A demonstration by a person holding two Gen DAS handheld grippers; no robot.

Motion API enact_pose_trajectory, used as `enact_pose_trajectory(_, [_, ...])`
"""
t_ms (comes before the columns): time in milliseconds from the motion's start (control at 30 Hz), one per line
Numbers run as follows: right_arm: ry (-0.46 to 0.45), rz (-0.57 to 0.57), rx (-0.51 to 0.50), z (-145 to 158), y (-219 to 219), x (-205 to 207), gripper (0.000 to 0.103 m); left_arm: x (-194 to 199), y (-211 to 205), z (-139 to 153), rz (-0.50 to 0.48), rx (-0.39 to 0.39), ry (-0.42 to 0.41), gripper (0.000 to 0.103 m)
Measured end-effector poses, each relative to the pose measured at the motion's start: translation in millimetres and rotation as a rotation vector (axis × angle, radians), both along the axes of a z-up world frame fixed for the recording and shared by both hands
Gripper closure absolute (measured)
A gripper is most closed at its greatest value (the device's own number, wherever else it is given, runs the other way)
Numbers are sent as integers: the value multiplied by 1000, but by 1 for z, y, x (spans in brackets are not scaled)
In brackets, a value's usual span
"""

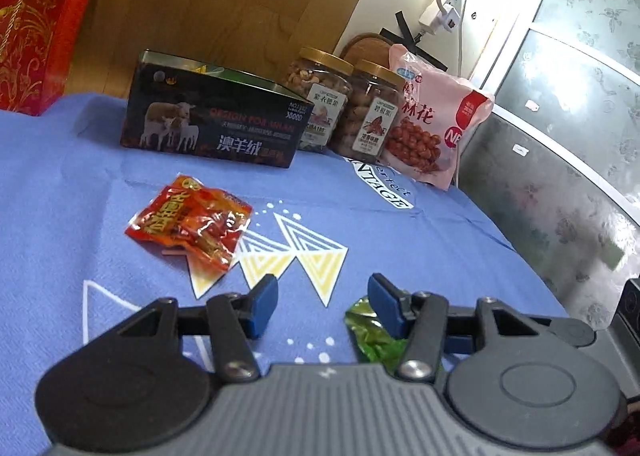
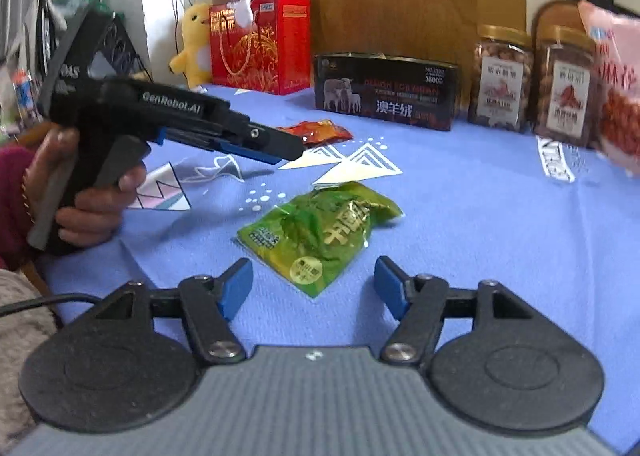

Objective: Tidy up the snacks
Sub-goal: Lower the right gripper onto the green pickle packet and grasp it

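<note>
The green crinkled plastic snack packet (image 2: pixel 320 234) lies flat on the blue cloth-covered bench (image 2: pixel 480 216), its glossy face printed with yellow characters and a dark label patch at one corner. It sits just ahead of the right tool (image 2: pixel 314 286), whose blue-padded fingers stand wide apart with nothing between them. In the left wrist view only a corner of this packet (image 1: pixel 366 330) shows, beside the right-hand finger of the left tool (image 1: pixel 322 304), whose fingers are likewise spread and empty.

The red and orange plastic snack packet (image 1: pixel 190 220) lies further out on the bench, ahead and to the left of the left tool, bearing large yellow characters on shiny wrinkled film.

Along the back stands a dark rectangular tin box (image 1: pixel 216 124) showing sheep, the words "ORIGIN FOR" and "澳羊绒". Beside it are two clear jars with gold lids (image 1: pixel 348 104) holding nuts, each with a white label. A pink bag of coated peanuts (image 1: pixel 434 120) leans next to them. The cloth carries printed triangles and part of a word reading "NTAGE" (image 1: pixel 386 192). From the right wrist view, the left tool's black body reads "GenRobot.AI" (image 2: pixel 172 107). A red gift box with gold ornament (image 2: pixel 262 46) stands at the rear.
</note>
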State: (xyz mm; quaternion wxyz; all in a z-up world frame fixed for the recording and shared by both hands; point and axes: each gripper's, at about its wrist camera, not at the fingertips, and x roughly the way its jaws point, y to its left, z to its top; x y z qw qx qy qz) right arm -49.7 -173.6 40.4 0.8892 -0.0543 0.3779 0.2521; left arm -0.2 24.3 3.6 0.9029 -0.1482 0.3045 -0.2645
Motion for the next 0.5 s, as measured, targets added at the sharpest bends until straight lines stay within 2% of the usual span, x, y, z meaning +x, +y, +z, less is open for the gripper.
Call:
enact_pose_trajectory(100, [-12, -6, -22, -1, 5, 8, 43, -1, 3, -1, 10, -11, 5, 50])
enact_pose_trajectory(133, [-16, -15, -31, -1, 6, 11, 49, 0, 4, -1, 14, -15, 8, 50])
enact_pose_trajectory(233, [-3, -24, -5, -2, 6, 21, 55, 2, 7, -2, 26, -31, 21, 50])
enact_pose_trajectory(467, [7, 0, 33, -5, 14, 29, 54, 6, 10, -4, 34, -51, 44, 50])
enact_pose_trajectory(500, [10, 2, 38, -5, 13, 30, 54, 7, 11, -5, 32, -55, 50, 47])
